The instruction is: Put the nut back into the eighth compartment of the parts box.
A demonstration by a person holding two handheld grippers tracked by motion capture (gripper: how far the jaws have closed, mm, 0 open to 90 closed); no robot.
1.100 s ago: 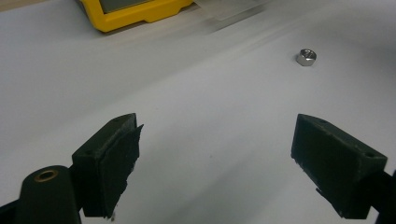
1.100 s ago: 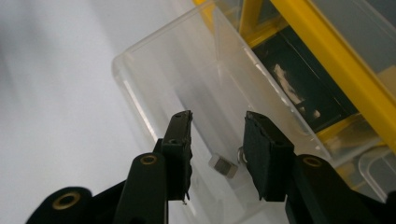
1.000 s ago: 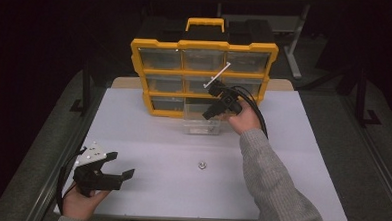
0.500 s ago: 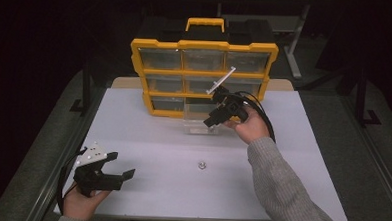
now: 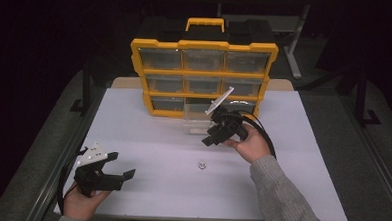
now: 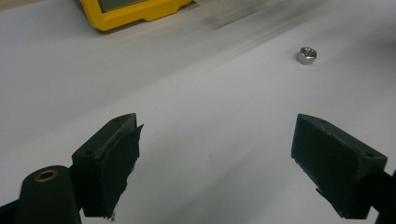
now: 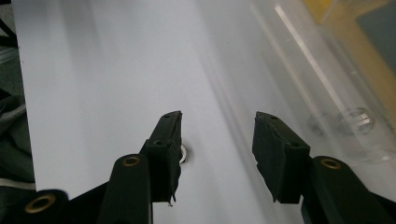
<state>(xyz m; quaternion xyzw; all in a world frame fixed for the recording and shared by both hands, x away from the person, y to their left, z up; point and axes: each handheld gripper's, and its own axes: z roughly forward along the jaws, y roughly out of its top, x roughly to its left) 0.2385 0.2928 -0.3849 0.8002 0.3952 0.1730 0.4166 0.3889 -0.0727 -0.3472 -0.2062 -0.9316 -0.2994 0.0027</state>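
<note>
Your right gripper [image 5: 218, 134], fingers partly open and empty, hovers beside the clear drawer [image 5: 196, 121] fronting the yellow organizer [image 5: 203, 73]; left gripper [image 5: 112, 173] rests wide open near-left; nut [image 5: 200, 165] lies mid-tabletop [image 5: 302, 160].

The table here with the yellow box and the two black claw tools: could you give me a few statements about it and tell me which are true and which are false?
1. A small metal nut lies loose on the white table. True.
2. The left gripper is clamped on the nut. False: its jaws stand wide apart with nothing between them, and the nut lies farther off.
3. The yellow organizer stands upright at the far side of the table. True.
4. The right gripper is shut tight. False: its jaws are apart, with bare table between them.
5. A clear plastic drawer sits on the table in front of the organizer. True.
</note>
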